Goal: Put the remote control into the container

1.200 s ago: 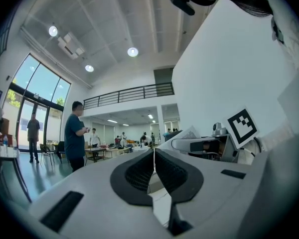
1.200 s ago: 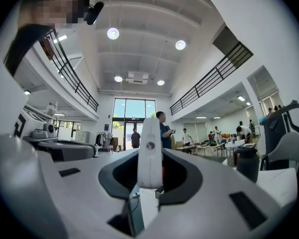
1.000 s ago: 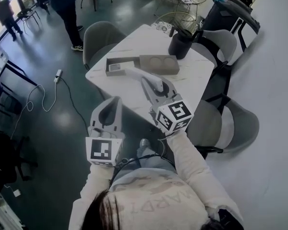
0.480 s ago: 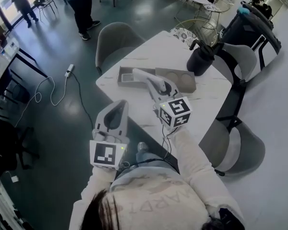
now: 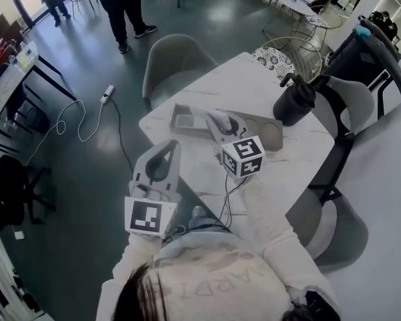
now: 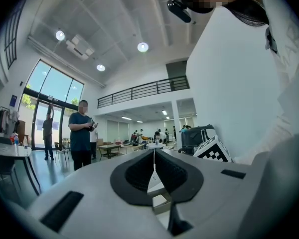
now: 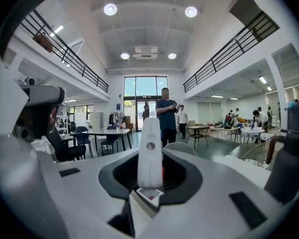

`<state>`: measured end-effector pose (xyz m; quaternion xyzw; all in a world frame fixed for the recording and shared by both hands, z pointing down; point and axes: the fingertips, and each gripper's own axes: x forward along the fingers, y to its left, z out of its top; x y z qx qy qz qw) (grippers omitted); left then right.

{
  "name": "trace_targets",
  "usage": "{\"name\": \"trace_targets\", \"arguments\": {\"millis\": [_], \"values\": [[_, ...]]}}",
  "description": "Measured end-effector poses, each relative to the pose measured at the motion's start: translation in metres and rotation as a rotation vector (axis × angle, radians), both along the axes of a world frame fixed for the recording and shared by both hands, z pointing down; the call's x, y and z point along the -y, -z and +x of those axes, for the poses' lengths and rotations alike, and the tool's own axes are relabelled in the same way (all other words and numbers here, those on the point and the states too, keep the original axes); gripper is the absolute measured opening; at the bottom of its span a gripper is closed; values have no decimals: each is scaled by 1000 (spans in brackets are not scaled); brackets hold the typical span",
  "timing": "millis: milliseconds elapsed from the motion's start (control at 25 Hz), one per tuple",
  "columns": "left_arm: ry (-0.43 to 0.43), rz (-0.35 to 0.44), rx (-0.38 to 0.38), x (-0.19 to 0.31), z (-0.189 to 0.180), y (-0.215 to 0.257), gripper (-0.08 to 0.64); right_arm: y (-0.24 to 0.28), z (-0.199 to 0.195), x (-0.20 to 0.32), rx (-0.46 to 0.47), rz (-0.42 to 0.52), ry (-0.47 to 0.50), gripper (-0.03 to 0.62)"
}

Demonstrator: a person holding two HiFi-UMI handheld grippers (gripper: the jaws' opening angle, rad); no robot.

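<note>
The white remote control (image 7: pixel 150 148) stands up between the jaws of my right gripper (image 5: pixel 214 118), which is shut on it. In the head view the remote control (image 5: pixel 211 116) hangs over the near edge of the grey open container (image 5: pixel 174 120) on the white table (image 5: pixel 247 85). The container's second half (image 5: pixel 266 132), with two round recesses, lies to the right. My left gripper (image 5: pixel 168 144) is shut and empty, held off the table's near-left corner, over the floor. In the left gripper view its pads (image 6: pixel 139 171) meet with nothing between them.
A dark jug (image 5: pixel 295 102) stands at the table's right edge. Grey chairs stand behind the table (image 5: pixel 177 59) and at the right (image 5: pixel 334 226). A power strip with cable (image 5: pixel 107 93) lies on the floor at the left. People stand at the far left.
The person has stepped closer to the table. My right gripper carried the remote control forward and lower, up to the container. My left gripper moved forward with it, still shut.
</note>
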<state>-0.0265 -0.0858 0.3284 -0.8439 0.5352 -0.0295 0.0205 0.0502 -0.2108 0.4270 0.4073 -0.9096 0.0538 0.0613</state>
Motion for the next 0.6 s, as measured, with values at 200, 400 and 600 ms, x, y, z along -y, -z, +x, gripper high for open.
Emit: {"name": "trace_targets", "arguments": {"millis": [200, 400, 600], "values": [[19, -11, 6, 14, -1, 0, 14, -12, -5, 14, -2, -30, 26, 91], [2, -23, 24, 26, -4, -2, 14, -28, -11, 27, -7, -70, 17, 91], [-26, -24, 27, 40, -11, -2, 14, -42, -17, 41, -28, -105, -1, 91]]}}
